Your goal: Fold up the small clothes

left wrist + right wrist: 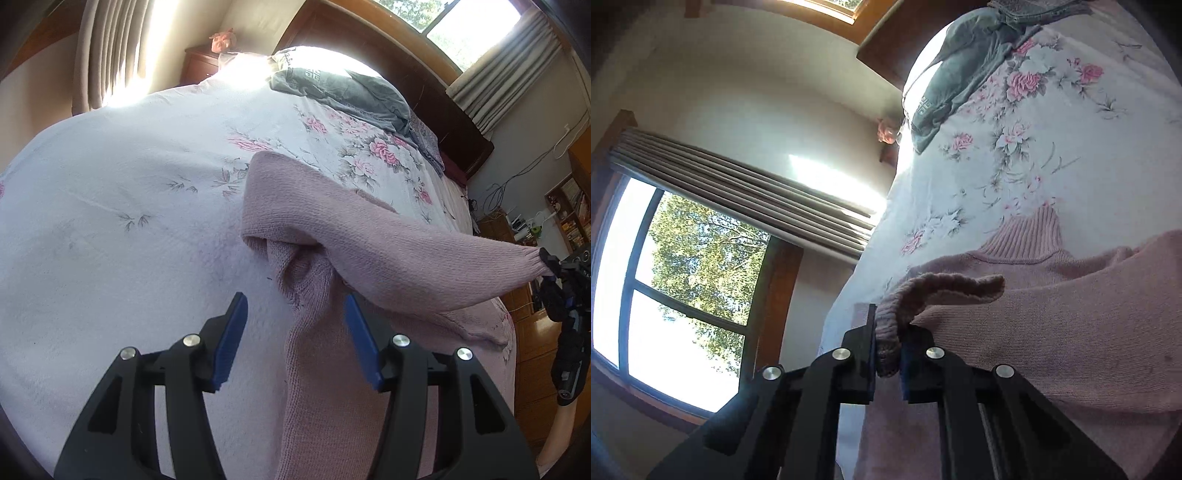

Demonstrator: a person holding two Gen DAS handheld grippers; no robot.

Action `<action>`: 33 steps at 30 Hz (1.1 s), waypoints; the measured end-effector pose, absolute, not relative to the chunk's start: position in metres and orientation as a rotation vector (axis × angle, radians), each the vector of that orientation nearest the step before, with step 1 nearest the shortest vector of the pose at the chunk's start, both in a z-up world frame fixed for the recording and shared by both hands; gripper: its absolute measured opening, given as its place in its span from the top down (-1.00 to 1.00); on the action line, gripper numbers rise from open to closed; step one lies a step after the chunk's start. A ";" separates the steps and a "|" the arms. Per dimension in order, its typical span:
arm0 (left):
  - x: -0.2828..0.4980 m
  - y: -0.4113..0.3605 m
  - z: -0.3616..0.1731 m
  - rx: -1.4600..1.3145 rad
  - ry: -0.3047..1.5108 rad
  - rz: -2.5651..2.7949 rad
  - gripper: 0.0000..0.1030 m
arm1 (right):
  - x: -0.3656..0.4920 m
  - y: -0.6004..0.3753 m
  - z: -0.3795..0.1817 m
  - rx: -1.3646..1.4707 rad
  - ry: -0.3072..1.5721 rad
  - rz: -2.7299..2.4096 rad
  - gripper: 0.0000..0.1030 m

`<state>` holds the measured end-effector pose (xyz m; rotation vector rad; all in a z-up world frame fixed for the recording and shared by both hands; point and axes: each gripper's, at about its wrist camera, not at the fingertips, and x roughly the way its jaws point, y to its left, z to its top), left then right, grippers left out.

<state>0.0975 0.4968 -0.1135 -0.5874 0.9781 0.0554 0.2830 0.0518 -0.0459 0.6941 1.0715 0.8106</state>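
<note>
while the right gripper [888, 356] pinches the cuff of a pink knit sweater [332, 229] lying on the floral bedspread [110, 184], sleeve stretched toward frame right, left gripper [295, 332] hovering with fingers apart at lower centre, grey garment [343, 88] upper centre

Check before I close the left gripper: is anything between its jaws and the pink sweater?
Nothing visible. The left gripper is open with the pink sweater lying bare between its jaws; the right gripper grips a sleeve cuff off to the side.
</note>
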 end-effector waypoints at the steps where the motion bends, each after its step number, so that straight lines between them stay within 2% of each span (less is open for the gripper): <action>1: 0.100 0.493 -0.115 -0.573 0.984 0.052 -0.06 | 0.282 0.040 -0.036 0.700 1.044 0.801 0.82; 6: 0.119 0.468 -0.124 -0.468 1.012 0.039 -0.06 | 0.280 -0.011 -0.023 0.665 0.999 0.681 0.82; 15: 0.167 0.457 -0.143 -0.325 1.092 0.110 -0.05 | 0.284 -0.061 -0.088 0.703 1.114 0.525 0.82; 17: 0.166 0.460 -0.141 -0.346 1.070 0.097 0.20 | 0.284 -0.067 -0.089 0.733 1.099 0.538 0.82; 18: 0.165 0.462 -0.138 -0.364 1.056 0.076 0.46 | 0.283 -0.070 -0.086 0.749 1.087 0.549 0.82; 20: 0.159 0.464 -0.130 -0.390 1.014 0.069 0.55 | 0.281 -0.074 -0.079 0.754 1.061 0.558 0.82; 21: 0.155 0.466 -0.126 -0.402 0.995 0.067 0.69 | 0.280 -0.076 -0.077 0.745 1.055 0.554 0.82; 25: 0.143 0.477 -0.130 -0.437 0.999 0.075 0.76 | 0.275 -0.070 -0.095 0.657 1.126 0.515 0.82; 29: 0.138 0.494 -0.151 -0.511 1.055 0.088 0.70 | 0.265 -0.055 -0.144 0.516 1.278 0.441 0.81; 31: 0.137 0.491 -0.144 -0.490 1.044 0.094 0.68 | 0.260 -0.052 -0.154 0.439 1.292 0.412 0.76; 33: 0.137 0.481 -0.127 -0.440 1.021 0.082 0.69 | 0.256 -0.055 -0.147 0.430 1.261 0.411 0.61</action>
